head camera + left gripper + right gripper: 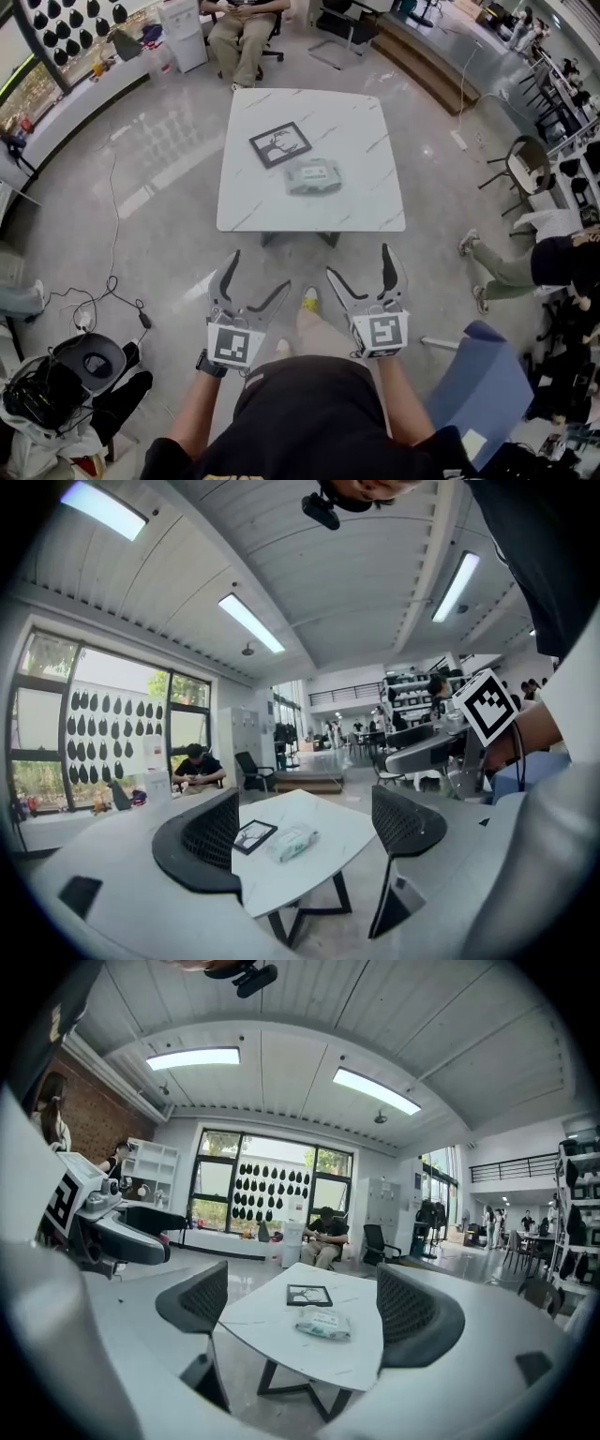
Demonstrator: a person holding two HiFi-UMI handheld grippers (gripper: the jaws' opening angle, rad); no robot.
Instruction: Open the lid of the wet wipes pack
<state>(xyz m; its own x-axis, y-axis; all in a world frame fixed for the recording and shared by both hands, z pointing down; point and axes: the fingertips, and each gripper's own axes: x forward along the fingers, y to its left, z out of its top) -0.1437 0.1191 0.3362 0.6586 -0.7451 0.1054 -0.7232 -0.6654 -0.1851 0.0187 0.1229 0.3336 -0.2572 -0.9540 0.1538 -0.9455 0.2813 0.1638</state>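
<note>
**A:** Anything hard to make out?

**B:** The lid. The pale, soft plastic wet wipes pack (312,176) looks small and blurred in every view, so I cannot tell whether its flap is shut. A seated person (242,33) beyond the table's far edge is cut off at the top of the head view.

**A:** Start at the left.

**B:** The left gripper (260,270) hangs short of the white marble-patterned square table (361,131), with its jaws spread wide and nothing between them. A black-framed picture (280,144) lies left of the table's centre. The pack lies just beside it, toward the near edge. The right gripper (359,261) gapes too, with nothing in it.

**A:** And the pack against the jaws?

**B:** It is well apart from both. Each gripper view shows it far off, in the gap between the jaws.
</note>
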